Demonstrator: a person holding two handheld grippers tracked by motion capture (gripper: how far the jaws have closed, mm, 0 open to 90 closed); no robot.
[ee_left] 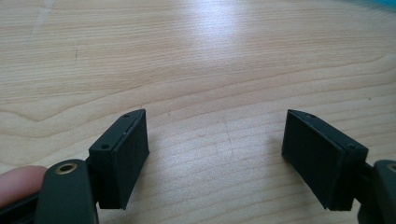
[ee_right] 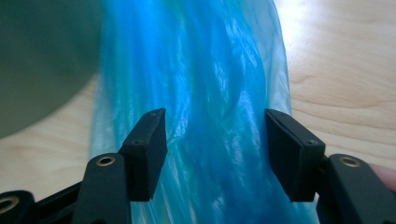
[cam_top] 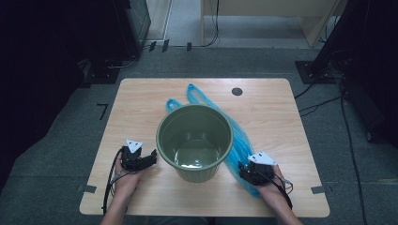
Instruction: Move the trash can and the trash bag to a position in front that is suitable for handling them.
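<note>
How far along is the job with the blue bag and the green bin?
Done: nothing; the green bin stands unlined. In hand: the right gripper is open astride the blue bag lying flat on the table. Left: probably gripping, opening, and lining the bin.

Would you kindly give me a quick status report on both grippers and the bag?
Left gripper open over bare table. Right gripper open, astride blue bag. Green bucket beside it.

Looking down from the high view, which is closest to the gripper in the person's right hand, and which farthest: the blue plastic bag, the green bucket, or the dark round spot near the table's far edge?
From the right gripper:
1. Blue plastic bag: right under the gripper, lying flat beside the bucket.
2. Green bucket: just to its left, mid-table.
3. Dark round spot: farthest, near the table's far edge.
</note>
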